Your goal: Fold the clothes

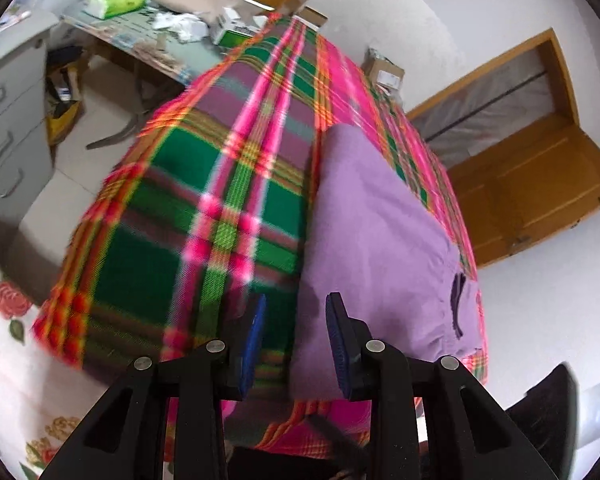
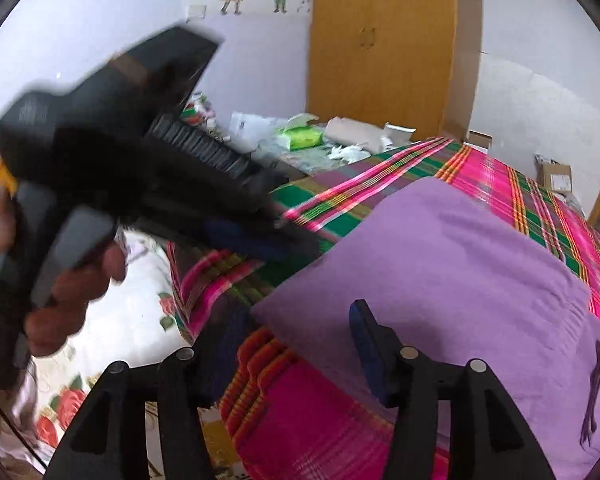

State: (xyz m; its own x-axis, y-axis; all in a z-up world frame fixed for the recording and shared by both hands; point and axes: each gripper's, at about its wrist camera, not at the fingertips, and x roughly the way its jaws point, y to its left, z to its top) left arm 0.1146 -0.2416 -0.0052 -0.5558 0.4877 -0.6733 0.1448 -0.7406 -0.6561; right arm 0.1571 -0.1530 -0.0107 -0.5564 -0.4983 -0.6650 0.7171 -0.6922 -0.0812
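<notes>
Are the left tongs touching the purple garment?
Cannot tell. The left tongs stand open over the purple garment's edge; blur hides any gap in both wrist views.

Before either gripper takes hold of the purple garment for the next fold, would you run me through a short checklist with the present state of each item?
1. Left gripper open: ok, blue pads apart, nothing between them.
2. Right gripper open: ok, fingers spread over the garment's near edge.
3. Purple garment lying flat on the plaid blanket: ok, already folded to a compact shape.
4. Garment's left edge within the left gripper's reach: ok, it lies just ahead of the pads.
5. Layers aligned underneath: cannot tell, hidden.
6. Sharp view: not ok, both views are motion-blurred.
</notes>
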